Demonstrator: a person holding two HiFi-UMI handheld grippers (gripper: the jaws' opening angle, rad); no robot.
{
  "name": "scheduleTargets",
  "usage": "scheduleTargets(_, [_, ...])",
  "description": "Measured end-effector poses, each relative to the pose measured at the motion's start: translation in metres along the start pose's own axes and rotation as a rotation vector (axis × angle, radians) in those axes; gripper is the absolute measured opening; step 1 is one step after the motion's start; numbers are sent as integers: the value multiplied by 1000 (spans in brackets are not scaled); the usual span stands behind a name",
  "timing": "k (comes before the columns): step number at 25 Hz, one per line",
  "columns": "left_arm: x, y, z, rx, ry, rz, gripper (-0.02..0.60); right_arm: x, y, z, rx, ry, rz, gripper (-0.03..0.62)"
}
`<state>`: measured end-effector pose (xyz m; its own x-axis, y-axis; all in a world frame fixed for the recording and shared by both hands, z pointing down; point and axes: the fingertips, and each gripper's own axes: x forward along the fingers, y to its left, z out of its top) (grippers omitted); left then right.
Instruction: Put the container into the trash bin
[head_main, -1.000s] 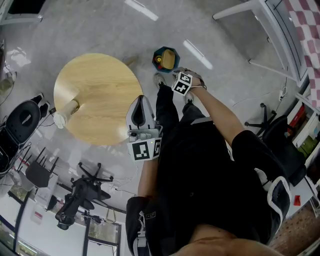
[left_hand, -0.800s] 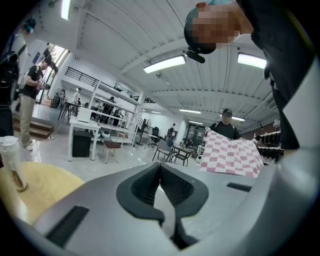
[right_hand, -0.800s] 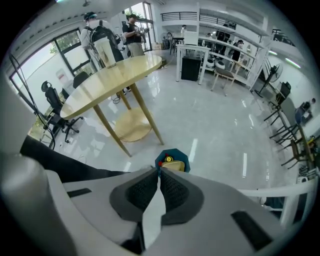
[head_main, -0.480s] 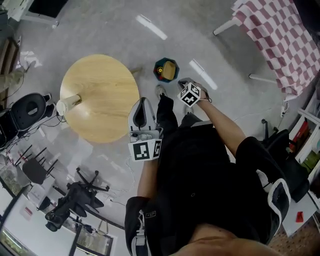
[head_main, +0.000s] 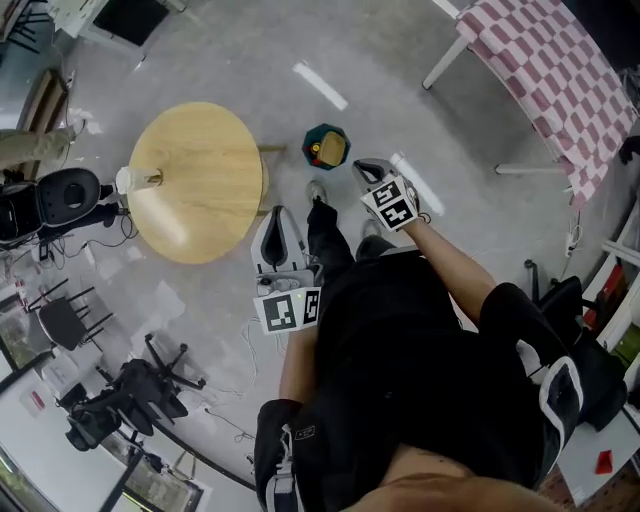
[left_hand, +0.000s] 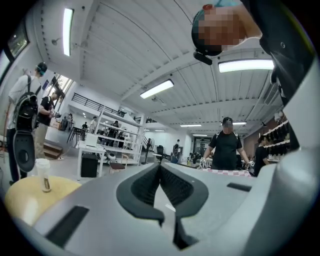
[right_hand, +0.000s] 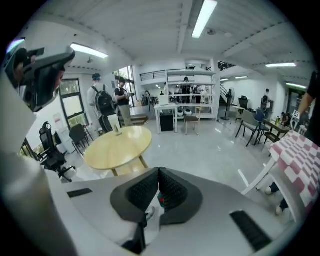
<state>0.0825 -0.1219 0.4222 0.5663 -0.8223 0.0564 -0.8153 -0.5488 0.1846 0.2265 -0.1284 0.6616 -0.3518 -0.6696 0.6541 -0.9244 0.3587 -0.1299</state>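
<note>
A small teal trash bin (head_main: 326, 147) stands on the grey floor beyond the person's feet, with something yellow and red inside it. My right gripper (head_main: 362, 168) hangs just right of the bin and above it, shut and empty. In the right gripper view its pads (right_hand: 169, 189) meet, and a sliver of the teal bin (right_hand: 160, 200) shows below them. My left gripper (head_main: 279, 212) is held level beside the round wooden table (head_main: 195, 180), also shut with nothing in it. Its closed jaws fill the left gripper view (left_hand: 160, 167).
A white cup (head_main: 125, 182) with a stick in it stands at the table's left edge. A table with a checked cloth (head_main: 560, 70) is at the upper right. Office chairs (head_main: 60, 195) and cables crowd the left side. Several people stand in the background (left_hand: 227, 147).
My right gripper has lifted up and away from the bin's mouth, toward the person. The left gripper has also risen, and the table now lies farther from it.
</note>
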Motion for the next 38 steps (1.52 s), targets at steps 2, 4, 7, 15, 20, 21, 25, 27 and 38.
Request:
scheduleTargets(2, [-19, -8, 6, 5, -11, 12, 9, -25, 10, 14, 8, -65, -4, 28])
scheduleTargets(4, [-37, -13, 11, 9, -17, 17, 9, -48, 22, 24, 23, -117, -8, 28])
scheduleTargets(7, [-56, -19, 22, 26, -36, 21, 9, -79, 36, 38, 49, -181, -7, 28])
scheduleTargets(15, [-87, -13, 27, 25, -26, 11, 9, -135, 77, 72, 19, -291, -56, 28])
scheduleTargets(20, [-91, -1, 26, 17, -43, -6, 9, -144, 103, 80, -17, -323, -56, 28])
scheduleTargets(21, [-92, 2, 27, 18, -47, -6, 9, -146, 108, 82, -17, -329, -56, 28])
scheduleTargets(25, [-96, 17, 28, 3, -51, -9, 9, -145, 125, 94, -25, -351, -58, 28])
scheduleTargets(27, [-97, 25, 27, -8, -44, -10, 10, -143, 133, 101, -37, -355, -60, 28])
scheduleTargets(38, [-96, 33, 27, -16, -42, -47, 10, -133, 146, 103, -58, -336, -64, 26])
